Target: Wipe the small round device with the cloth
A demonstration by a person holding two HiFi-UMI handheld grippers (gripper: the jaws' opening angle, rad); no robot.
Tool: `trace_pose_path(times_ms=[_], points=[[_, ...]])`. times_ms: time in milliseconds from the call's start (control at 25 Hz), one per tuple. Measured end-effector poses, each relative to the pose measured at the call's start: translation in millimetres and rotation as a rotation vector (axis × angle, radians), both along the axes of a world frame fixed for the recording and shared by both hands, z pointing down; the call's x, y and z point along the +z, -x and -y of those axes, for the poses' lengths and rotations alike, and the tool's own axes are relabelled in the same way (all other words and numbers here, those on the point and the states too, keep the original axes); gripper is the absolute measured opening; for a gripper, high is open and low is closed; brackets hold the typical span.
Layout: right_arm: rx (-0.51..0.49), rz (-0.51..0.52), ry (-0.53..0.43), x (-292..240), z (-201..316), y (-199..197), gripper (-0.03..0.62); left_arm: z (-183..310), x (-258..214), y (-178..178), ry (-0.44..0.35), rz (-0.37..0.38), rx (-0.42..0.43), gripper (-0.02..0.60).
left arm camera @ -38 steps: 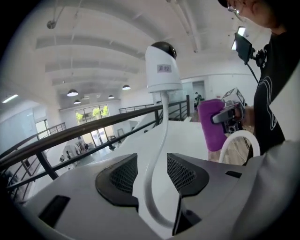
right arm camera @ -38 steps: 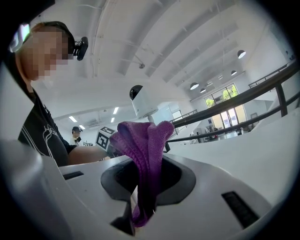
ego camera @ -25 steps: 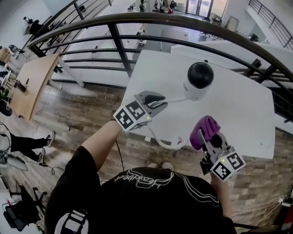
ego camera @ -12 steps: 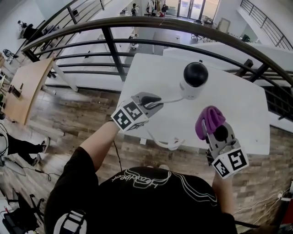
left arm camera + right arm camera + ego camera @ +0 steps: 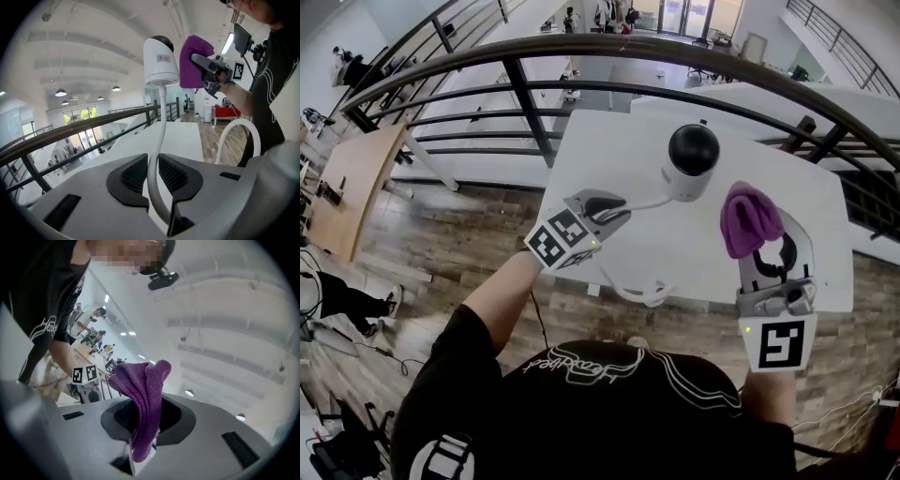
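Note:
The small round device (image 5: 692, 161), a white body with a black dome, is held up over the white table (image 5: 609, 150) on its stiff white cable (image 5: 642, 203). My left gripper (image 5: 614, 208) is shut on that cable, which runs up between the jaws to the device (image 5: 160, 61) in the left gripper view. My right gripper (image 5: 759, 236) is shut on a bunched purple cloth (image 5: 748, 220), just right of the device and a little apart from it. The same cloth (image 5: 145, 399) sticks up between the jaws in the right gripper view, and shows as the cloth (image 5: 194, 61) beside the device.
A dark curved metal railing (image 5: 581, 47) runs behind the table. A slack loop of white cable (image 5: 647, 292) hangs off the table's near edge. Wooden floor lies below, with a wooden table (image 5: 356, 178) at the left.
The right gripper has carried the cloth up and away from me, to the right side of the device. The left gripper keeps its hold on the cable and has barely shifted.

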State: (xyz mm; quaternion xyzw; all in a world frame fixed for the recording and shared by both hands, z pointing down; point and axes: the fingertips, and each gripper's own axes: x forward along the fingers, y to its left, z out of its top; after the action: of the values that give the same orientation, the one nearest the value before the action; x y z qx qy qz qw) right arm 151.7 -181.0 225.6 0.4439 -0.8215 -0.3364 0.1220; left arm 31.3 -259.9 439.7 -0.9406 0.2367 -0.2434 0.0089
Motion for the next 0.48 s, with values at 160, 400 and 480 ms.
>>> trace_pose_path(times_ms=[160, 400, 480], points=[[0.026, -0.205, -0.234, -13, -5, 19, 0.061, 1, 1, 0, -0.003, 0.004, -0.003, 0.077], [0.004, -0.395, -0.402, -4, -6, 45, 0.061, 3, 0, -1, 0.005, -0.012, -0.005, 0.077], [0.004, -0.412, -0.417, 3, -5, 49, 0.061, 3, 1, -1, 0.008, -0.017, -0.005, 0.078]])
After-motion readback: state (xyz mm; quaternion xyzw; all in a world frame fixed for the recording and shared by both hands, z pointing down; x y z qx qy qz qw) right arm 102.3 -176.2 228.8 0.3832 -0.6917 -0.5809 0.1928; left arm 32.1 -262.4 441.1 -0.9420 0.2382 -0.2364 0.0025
